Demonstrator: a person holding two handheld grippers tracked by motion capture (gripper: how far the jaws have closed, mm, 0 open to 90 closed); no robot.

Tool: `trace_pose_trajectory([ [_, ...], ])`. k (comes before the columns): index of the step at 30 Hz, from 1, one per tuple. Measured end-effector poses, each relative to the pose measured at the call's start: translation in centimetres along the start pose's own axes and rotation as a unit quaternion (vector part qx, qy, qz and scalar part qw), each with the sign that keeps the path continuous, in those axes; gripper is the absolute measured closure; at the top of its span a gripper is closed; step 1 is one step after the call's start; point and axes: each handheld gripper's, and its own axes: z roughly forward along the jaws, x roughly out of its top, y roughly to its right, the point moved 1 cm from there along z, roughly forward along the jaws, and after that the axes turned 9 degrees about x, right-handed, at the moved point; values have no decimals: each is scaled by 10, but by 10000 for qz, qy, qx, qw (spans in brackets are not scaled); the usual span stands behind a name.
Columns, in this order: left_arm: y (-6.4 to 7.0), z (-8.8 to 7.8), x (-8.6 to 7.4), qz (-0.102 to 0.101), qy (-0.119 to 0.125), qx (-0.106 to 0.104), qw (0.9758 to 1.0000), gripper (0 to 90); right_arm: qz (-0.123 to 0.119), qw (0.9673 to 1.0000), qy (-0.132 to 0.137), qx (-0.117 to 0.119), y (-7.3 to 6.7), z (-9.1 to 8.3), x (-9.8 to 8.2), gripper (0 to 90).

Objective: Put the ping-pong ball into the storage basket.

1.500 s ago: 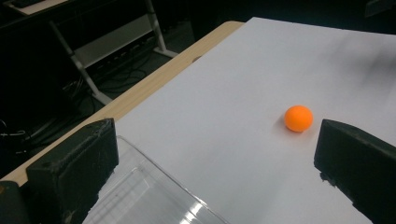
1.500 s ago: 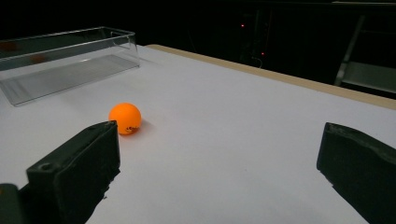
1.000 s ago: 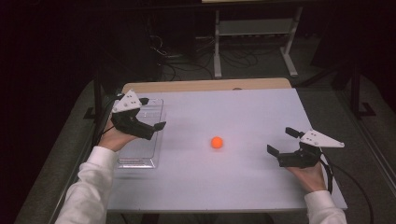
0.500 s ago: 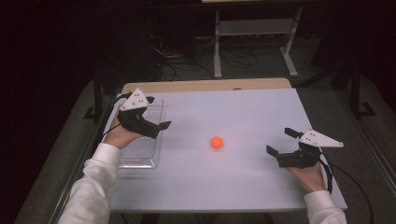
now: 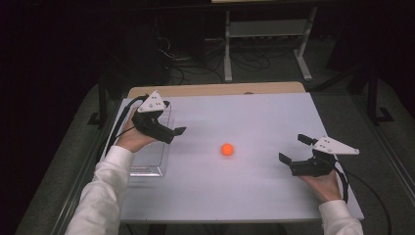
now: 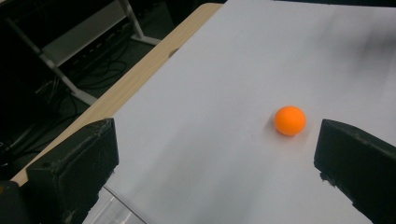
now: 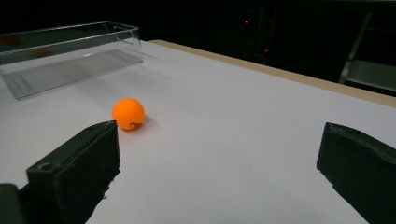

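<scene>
Ball sits mid-table, untouched. Left gripper hovers over clear tray (jaws wide apart); right gripper low, jaws likewise spread.

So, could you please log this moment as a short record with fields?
ball: orange ball lying free mid-table
box: clear box at the table's left edge, nothing seen inside
left gripper: open, held above the box, pointing at the ball
right gripper: open, low on the table's right
table: white top
</scene>
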Motion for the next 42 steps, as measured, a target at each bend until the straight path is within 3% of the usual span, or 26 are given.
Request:
trace_pose_trajectory([
  [26, 13, 34, 14, 391, -338, -358, 9980, 0, 2, 10000, -67, 45, -1, 2, -1, 0],
  [42, 15, 50, 22, 486, -451, -496, 9966, 0, 27, 9999, -105, 74, -1, 3, -2, 0],
])
